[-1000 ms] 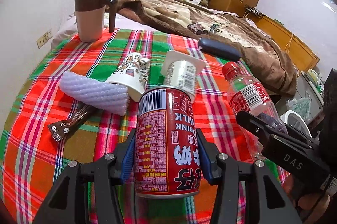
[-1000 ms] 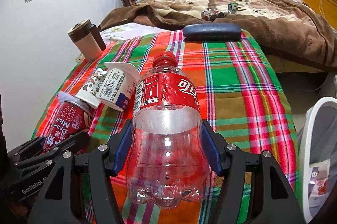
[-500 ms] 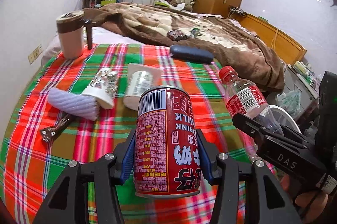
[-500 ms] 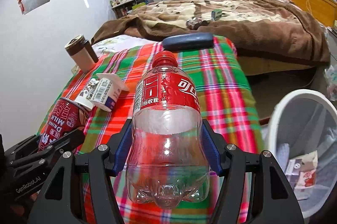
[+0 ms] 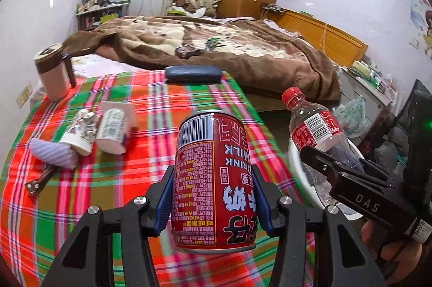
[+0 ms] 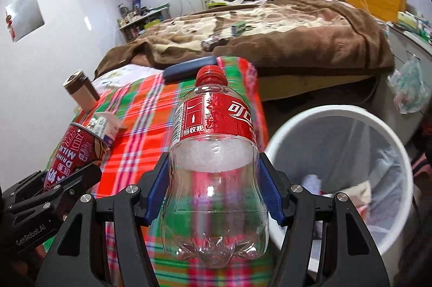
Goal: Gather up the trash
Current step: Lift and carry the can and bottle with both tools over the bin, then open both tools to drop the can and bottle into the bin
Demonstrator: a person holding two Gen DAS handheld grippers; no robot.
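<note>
My left gripper [image 5: 213, 203] is shut on a red milk-drink can [image 5: 213, 179], held upright above the plaid cloth. It also shows in the right wrist view [image 6: 75, 152]. My right gripper [image 6: 214, 192] is shut on an empty clear cola bottle [image 6: 216, 157] with a red label and cap, held upright beside a white trash bin [image 6: 337, 173]. The bottle also shows in the left wrist view [image 5: 316, 130], to the right of the can. The bin holds some paper and cloth scraps.
On the plaid cloth [image 5: 162, 111] lie two tipped paper cups [image 5: 81, 130] [image 5: 113, 127], a lilac foam sleeve [image 5: 51, 154] and a brown wrapper [image 5: 37, 181]. A brown tumbler [image 5: 51, 73] and a dark case [image 5: 193, 74] stand at the far edge. A bed with a brown blanket [image 5: 229, 49] lies beyond.
Both grippers have pulled back and to the right with the can and the bottle. The litter on the cloth is now farther off, and the bin has come into full view under the bottle.
</note>
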